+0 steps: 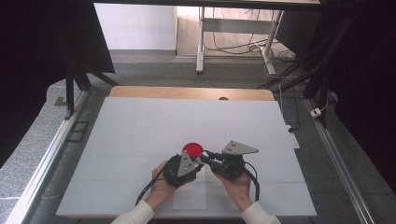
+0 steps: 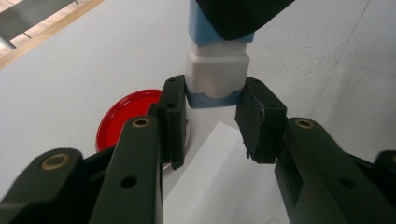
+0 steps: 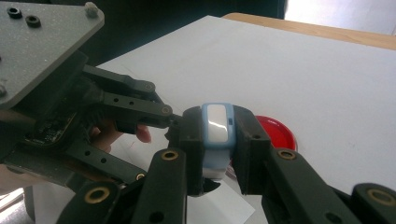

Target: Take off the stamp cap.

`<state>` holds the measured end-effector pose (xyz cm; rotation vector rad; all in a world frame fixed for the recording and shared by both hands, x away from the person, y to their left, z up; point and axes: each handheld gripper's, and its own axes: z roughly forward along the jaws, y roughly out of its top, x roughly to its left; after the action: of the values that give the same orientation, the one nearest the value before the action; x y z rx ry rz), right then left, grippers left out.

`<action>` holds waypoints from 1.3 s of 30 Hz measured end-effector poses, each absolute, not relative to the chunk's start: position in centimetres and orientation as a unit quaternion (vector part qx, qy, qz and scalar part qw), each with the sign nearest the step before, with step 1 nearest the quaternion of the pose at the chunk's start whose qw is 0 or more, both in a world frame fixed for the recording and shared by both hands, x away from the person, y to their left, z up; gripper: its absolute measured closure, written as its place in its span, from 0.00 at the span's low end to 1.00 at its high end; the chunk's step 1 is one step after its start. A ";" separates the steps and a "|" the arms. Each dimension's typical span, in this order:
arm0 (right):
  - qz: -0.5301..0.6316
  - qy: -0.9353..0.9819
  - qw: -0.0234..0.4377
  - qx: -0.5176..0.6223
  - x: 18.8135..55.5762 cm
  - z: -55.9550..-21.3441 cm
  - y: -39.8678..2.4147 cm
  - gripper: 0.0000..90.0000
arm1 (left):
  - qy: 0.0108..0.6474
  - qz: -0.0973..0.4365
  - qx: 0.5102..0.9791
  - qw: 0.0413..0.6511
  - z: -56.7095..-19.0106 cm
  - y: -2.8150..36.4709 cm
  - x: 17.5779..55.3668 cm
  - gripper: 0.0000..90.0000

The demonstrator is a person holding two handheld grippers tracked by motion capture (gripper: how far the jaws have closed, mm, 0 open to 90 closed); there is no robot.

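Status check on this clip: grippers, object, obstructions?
Both hand-held grippers, left and right, shut on blue-and-white block, held between them. Red lid on table beside them. White paper sheet underneath. Nothing obstructing.

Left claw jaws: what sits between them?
In the left gripper view, the left claw has the white-and-blue block's lower end between its jaws; the right claw grips its other end.

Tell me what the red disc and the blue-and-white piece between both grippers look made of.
Red disc: likely glossy plastic, given its raised rim and sheen. Blue-and-white piece: probably moulded plastic; the white part looks matte and slightly translucent, with a shiny highlight in the right gripper view.
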<state>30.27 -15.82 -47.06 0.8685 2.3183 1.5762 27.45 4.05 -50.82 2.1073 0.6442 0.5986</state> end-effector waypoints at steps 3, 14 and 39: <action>0.535 0.785 0.104 0.296 30.2 -47.1 -15.8 0.83 | 0.257 0.242 0.839 0.414 -50.9 4.0 27.4 0.70; 0.539 0.779 0.106 0.302 30.1 -47.1 -15.8 0.83 | 0.256 0.250 0.839 0.411 -51.0 3.8 27.3 0.71; 0.539 0.779 0.111 0.301 29.9 -47.2 -15.6 0.83 | 0.260 0.249 0.842 0.402 -51.2 3.8 27.4 0.73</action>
<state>29.90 -15.56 -47.22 0.8829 2.2872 1.5833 27.37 3.83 -51.18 2.1278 0.6584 0.6302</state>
